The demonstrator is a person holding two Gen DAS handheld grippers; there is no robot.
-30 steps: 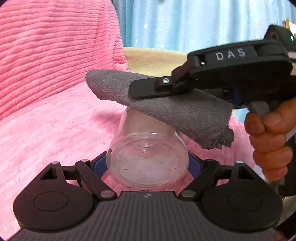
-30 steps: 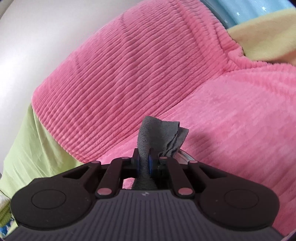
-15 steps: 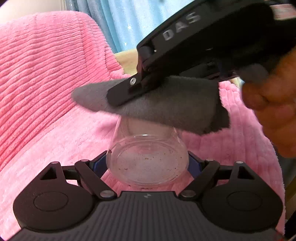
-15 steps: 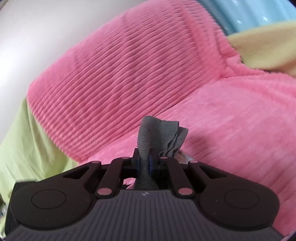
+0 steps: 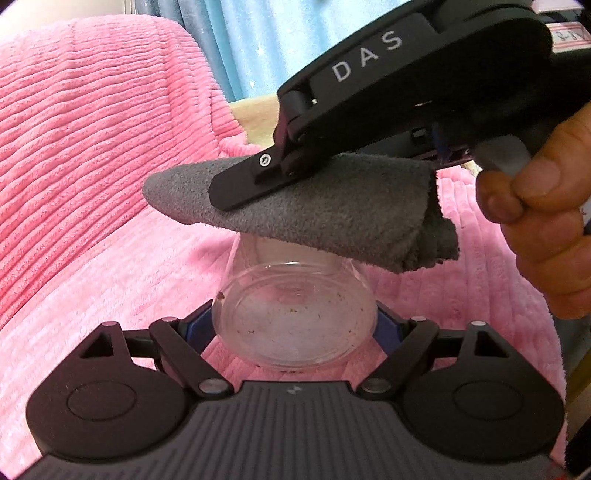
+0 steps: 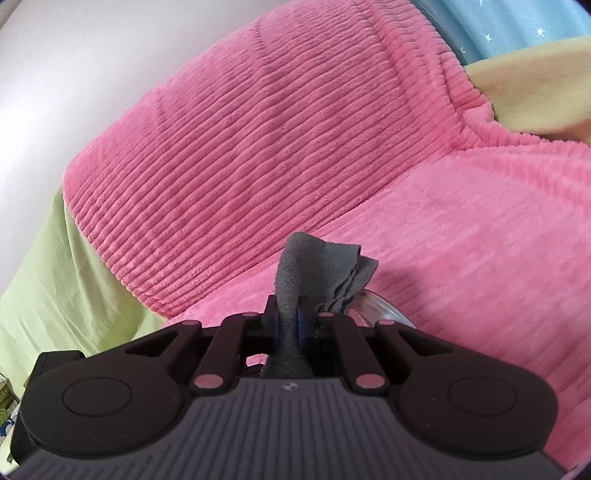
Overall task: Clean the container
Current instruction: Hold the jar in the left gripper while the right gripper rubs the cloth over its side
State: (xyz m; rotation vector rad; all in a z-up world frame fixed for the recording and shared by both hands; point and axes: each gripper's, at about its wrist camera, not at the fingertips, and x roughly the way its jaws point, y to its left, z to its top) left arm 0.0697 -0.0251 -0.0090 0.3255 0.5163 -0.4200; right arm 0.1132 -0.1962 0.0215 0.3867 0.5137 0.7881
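container: clear glass or plastic, glossy and smooth, its base flecked with brown specks
cloth: grey, matt, napped like microfibre, frayed at the folded edge
left gripper: matt black plastic, ribbed grey body, blue pads
right gripper: same matt black plastic, small metal screw heads
blanket: pink, plush, ribbed fleece
curtain: pale blue cloth

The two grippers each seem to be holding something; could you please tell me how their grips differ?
The left gripper clamps a clear glass jar, its fingers spread wide around the jar; the right gripper pinches a folded grey cloth, its fingers nearly together. The jar is rigid, see-through and speckled with brown bits; the cloth is soft and opaque. The cloth lies across the jar's far end. Both grippers are black and shut on their load, above the pink blanket.
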